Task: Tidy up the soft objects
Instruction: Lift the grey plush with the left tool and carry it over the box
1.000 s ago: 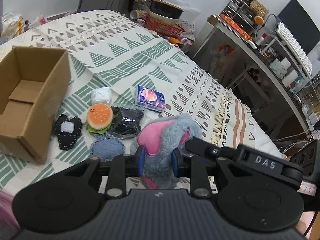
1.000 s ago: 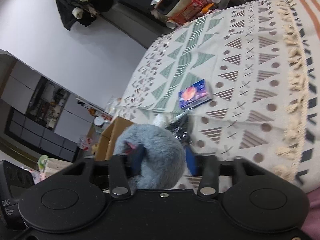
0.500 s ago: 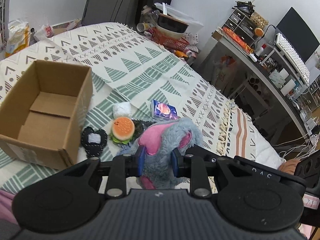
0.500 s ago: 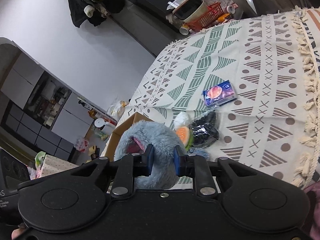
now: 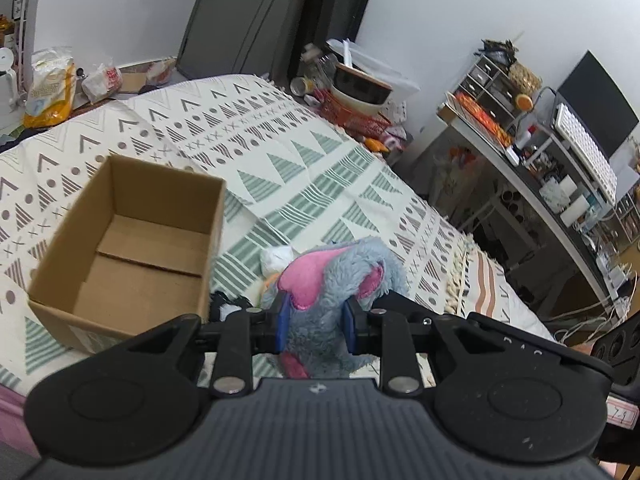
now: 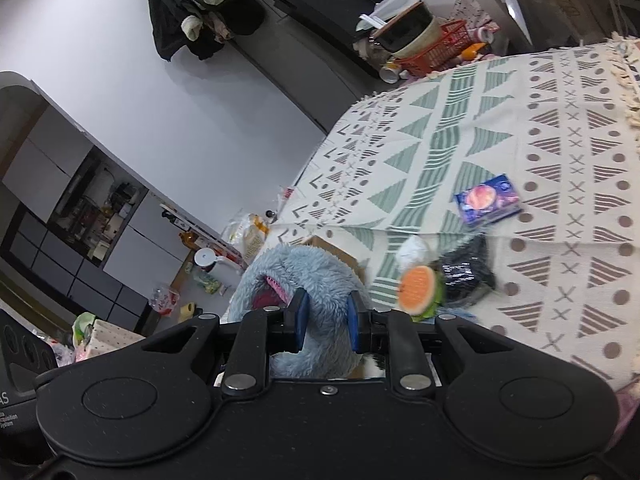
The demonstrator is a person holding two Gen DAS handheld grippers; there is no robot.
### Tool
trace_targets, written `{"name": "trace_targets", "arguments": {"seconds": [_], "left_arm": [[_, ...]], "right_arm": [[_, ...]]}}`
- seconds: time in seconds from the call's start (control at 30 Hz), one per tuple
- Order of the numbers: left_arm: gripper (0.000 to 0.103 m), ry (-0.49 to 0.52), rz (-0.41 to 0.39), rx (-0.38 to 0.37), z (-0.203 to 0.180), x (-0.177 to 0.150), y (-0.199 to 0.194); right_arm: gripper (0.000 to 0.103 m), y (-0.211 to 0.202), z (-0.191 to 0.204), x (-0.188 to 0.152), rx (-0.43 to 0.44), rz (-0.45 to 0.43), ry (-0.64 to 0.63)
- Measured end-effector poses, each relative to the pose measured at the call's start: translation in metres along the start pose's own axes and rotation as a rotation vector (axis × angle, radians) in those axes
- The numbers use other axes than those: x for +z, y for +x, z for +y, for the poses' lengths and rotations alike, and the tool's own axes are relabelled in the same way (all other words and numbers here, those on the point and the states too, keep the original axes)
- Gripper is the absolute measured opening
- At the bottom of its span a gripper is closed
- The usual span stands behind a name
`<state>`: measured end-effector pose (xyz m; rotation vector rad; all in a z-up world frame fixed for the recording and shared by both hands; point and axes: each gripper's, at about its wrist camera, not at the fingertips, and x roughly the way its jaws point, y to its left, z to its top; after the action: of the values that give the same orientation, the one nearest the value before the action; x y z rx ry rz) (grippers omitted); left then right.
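Both clamped on the plush toy (image 5: 336, 280), left gripper (image 5: 315, 326) and right gripper (image 6: 326, 326), held aloft beside the cardboard box (image 5: 132, 256) (open-topped, empty). Beyond the box's right edge, burger toy (image 6: 418, 288), then tissue pack (image 6: 488, 200); bare bedspread (image 5: 280, 168) past that.
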<state>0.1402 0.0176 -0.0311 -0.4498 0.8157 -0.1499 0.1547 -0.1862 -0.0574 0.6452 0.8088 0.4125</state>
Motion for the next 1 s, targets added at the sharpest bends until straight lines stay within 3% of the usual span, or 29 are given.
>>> {"name": "trace_targets", "arguments": {"seconds": [0.57, 1.0], "left_arm": [[0.026, -0.094, -0.061, 0.055, 0.072, 0.046, -0.003], [0.026, -0.175, -0.029, 0.11, 0.131, 0.071, 0.03]], "right_arm": [[0.021, 0.075, 0.064, 0.007, 0.011, 0.047, -0.084], [0.025, 0.145, 0.08, 0.008, 0.002, 0.143, -0.04]]}}
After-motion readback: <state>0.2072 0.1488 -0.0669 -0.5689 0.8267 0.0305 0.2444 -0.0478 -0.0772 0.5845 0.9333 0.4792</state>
